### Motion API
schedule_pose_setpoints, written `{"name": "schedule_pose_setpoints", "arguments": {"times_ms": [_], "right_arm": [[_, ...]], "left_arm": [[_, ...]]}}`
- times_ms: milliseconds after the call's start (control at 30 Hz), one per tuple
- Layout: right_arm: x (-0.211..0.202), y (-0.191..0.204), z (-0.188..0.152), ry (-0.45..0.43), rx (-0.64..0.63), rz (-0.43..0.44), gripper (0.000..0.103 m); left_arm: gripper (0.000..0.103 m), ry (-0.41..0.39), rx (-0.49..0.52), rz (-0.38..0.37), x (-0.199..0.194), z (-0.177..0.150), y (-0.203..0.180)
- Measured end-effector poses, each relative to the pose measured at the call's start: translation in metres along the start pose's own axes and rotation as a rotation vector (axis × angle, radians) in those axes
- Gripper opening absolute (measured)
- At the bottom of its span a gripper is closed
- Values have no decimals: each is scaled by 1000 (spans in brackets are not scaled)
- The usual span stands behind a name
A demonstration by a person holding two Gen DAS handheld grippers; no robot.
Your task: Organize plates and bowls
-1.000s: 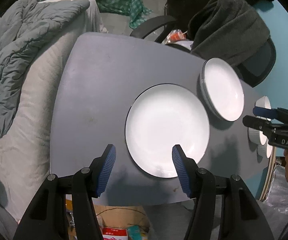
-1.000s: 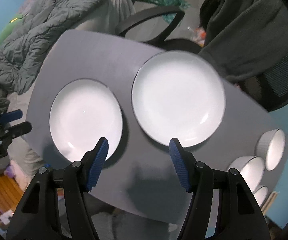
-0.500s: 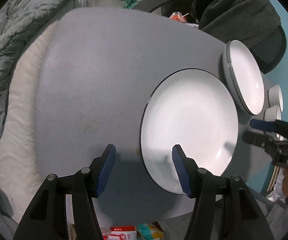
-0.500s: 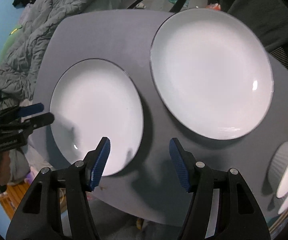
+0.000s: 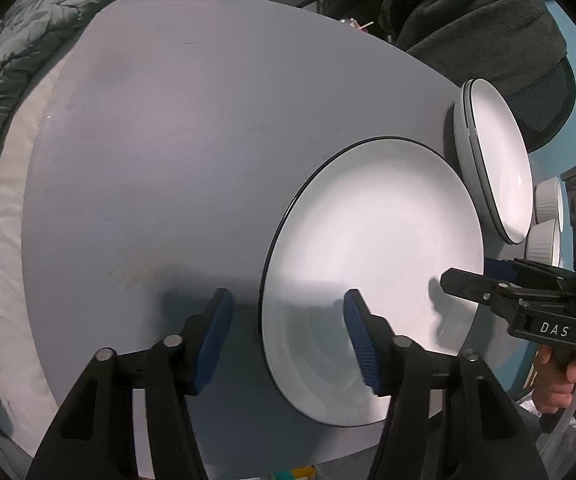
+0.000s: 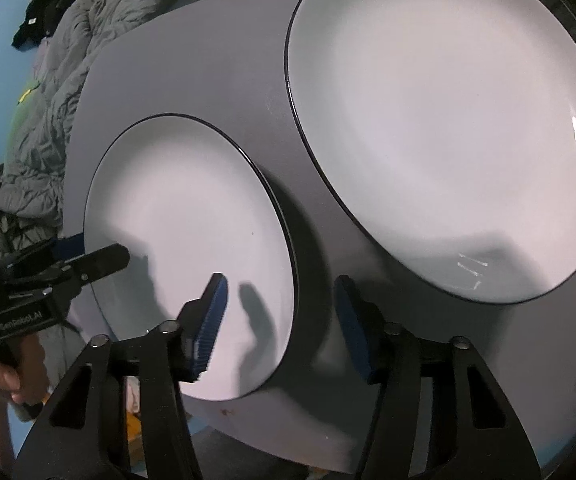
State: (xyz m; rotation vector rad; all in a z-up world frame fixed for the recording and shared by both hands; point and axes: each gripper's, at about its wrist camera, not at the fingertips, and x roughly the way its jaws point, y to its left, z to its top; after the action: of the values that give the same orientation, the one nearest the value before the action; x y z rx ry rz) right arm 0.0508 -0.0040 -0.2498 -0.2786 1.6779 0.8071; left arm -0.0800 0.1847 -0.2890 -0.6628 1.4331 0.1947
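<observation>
A flat white plate with a dark rim lies near the grey table's front edge; it also shows in the right wrist view. A deeper white plate, stacked on another, sits behind it, large in the right wrist view. My left gripper is open, its jaws astride the flat plate's left rim. My right gripper is open, astride the plate's right rim. Each gripper shows in the other's view, the right and the left. Ribbed white bowls stand at the far right.
The grey round table has bedding on its left and an office chair draped with a dark garment behind it. Boxes lie on the floor below the front edge.
Both grippers have come lower and closer to the flat plate, one to each side of it. The plates have not moved.
</observation>
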Motion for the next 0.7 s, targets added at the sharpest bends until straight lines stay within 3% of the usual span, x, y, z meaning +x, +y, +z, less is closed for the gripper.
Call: {"name": "schedule_pose_setpoints", "arguments": {"times_ms": [233, 333, 400, 700], "right_arm": [[1, 0, -1, -6, 10, 34, 34], [3, 0, -4, -5, 2, 8, 29], [2, -3, -4, -3, 2, -11, 20], [2, -11, -14, 37, 17, 0, 18]], "left_arm": [[32, 17, 3, -24, 3, 6, 0], [24, 14, 4, -17, 1, 5, 3], [21, 14, -13, -22, 1, 6, 5], [21, 32, -5, -16, 5, -17, -5]]}}
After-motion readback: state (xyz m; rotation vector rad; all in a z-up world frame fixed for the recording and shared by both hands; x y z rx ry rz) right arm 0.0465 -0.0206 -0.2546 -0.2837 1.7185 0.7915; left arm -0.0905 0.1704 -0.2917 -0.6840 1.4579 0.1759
